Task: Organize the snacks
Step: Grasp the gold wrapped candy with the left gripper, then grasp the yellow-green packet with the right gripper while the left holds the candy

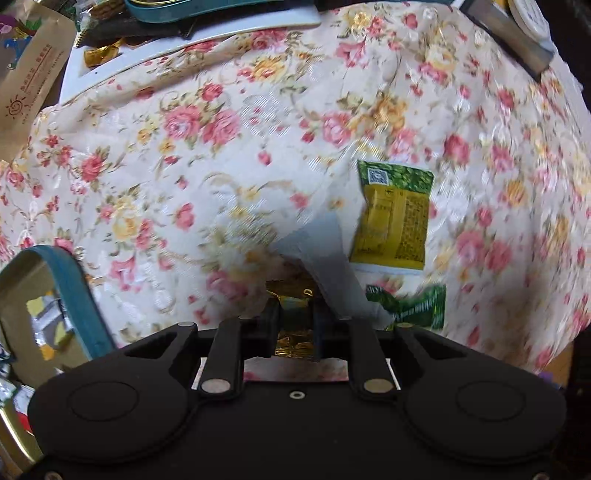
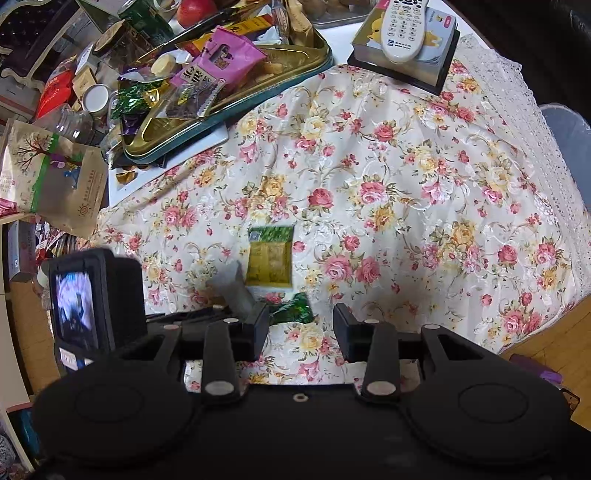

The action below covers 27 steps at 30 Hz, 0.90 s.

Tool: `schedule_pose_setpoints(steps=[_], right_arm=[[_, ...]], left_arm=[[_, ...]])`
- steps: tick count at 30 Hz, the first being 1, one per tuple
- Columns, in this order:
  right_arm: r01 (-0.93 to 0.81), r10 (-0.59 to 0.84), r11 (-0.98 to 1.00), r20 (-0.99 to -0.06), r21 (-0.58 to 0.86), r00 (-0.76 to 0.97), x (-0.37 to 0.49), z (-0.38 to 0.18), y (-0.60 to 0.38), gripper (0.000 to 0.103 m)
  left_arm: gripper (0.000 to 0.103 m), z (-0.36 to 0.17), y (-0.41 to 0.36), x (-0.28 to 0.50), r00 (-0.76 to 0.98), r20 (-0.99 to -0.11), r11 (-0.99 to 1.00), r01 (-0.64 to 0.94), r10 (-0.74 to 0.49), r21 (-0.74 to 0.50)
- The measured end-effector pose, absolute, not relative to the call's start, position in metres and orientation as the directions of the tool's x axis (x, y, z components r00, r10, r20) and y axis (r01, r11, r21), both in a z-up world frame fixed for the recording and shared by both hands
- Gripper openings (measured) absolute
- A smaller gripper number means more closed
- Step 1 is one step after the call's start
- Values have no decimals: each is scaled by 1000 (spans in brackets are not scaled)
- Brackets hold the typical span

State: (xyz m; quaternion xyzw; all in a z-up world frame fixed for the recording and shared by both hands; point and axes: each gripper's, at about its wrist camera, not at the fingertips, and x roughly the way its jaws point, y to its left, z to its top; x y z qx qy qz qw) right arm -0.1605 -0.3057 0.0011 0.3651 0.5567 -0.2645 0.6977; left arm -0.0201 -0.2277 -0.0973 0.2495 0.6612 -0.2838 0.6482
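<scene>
My left gripper [image 1: 295,314] is shut on a gold foil snack [image 1: 293,295] and holds it above the floral tablecloth [image 1: 184,147]. A yellow and green snack packet [image 1: 393,218] lies flat on the cloth just right of it, also in the right wrist view [image 2: 269,256]. A green wrapped snack [image 1: 413,304] lies near it, also in the right wrist view [image 2: 291,308]. My right gripper [image 2: 301,326] is open and empty above the cloth, close to the green snack. The left gripper [image 2: 236,284] shows at its left.
A teal and gold tin tray [image 2: 229,107] full of snacks sits at the back left among bags and jars. A tin lid [image 1: 40,295] stands at the left. A remote control [image 2: 404,26] lies on a book [image 2: 417,62] at the back right.
</scene>
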Motion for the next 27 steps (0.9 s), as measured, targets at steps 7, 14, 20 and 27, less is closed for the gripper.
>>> schedule_pose_setpoints(steps=[7, 14, 20, 27], right_arm=[[790, 40, 562, -963, 243, 268, -166, -16, -323, 41], [795, -2, 567, -965, 215, 263, -154, -48, -331, 42], [769, -21, 605, -961, 208, 277, -135, -58, -308, 42], [774, -83, 612, -961, 160, 264, -111, -68, -294, 46]], left_arm=[[26, -94, -252, -24, -32, -999, 775, 630, -27, -41], [30, -94, -237, -15, -67, -997, 805, 588, -49, -79], [30, -95, -220, -6, -74, -997, 845, 531, -32, -67], [31, -93, -197, 3, -93, -995, 874, 477, -47, -86]])
